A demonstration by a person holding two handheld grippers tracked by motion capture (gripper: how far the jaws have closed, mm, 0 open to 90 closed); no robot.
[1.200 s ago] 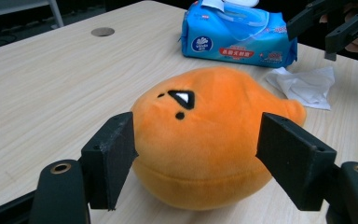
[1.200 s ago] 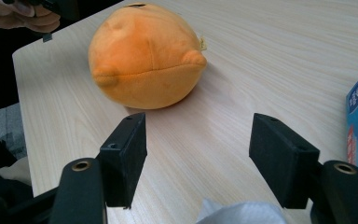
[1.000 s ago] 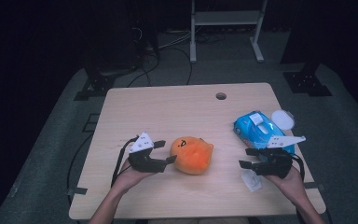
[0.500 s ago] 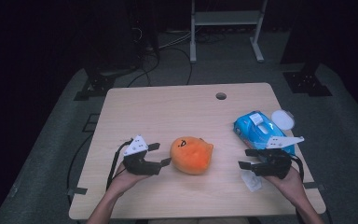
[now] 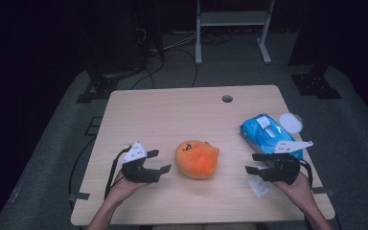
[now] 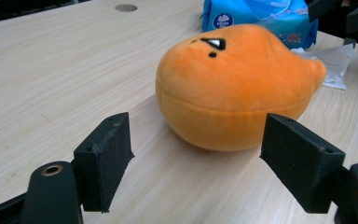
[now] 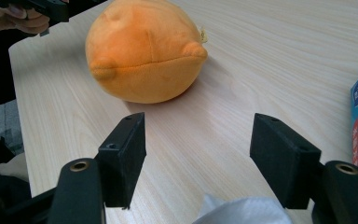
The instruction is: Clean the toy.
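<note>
— Two grippers sit on our side of the table (image 5: 172, 105), one at each end. Shall we go across from the left?

— Yes. Our left gripper (image 5: 159, 161) hangs low over the wood, pointing right at the plush (image 5: 197, 158). Its jaws have just been opening and now stand apart, with only bare wood between them.

— So we grip nothing there?

— Nothing. In the left gripper view the two black pads (image 6: 105, 158) frame the plush (image 6: 235, 86) from the near side, and it lies just beyond their tips, clear of both.

— Where do we see the plush on the table?

— It lies near the middle of the front half, between our two grippers, with its face turned up and away from us. It rests flat on the wood and touches nothing else.

— And to the right of it?

— Our right gripper (image 5: 252, 163) points left toward the plush, well apart from it. Its jaws are spread wide and hold nothing. In the right gripper view we look past the pads (image 7: 123, 151) at the back of the plush (image 7: 144, 51), with open wood between.

— What lies around that hand?

— A crumpled white wrapper (image 5: 258, 185) sits just under the gripper, a blue wipes pack (image 5: 263, 132) lies behind it, and a round white lid (image 5: 290, 121) sits just beside the pack at the far right.
</note>
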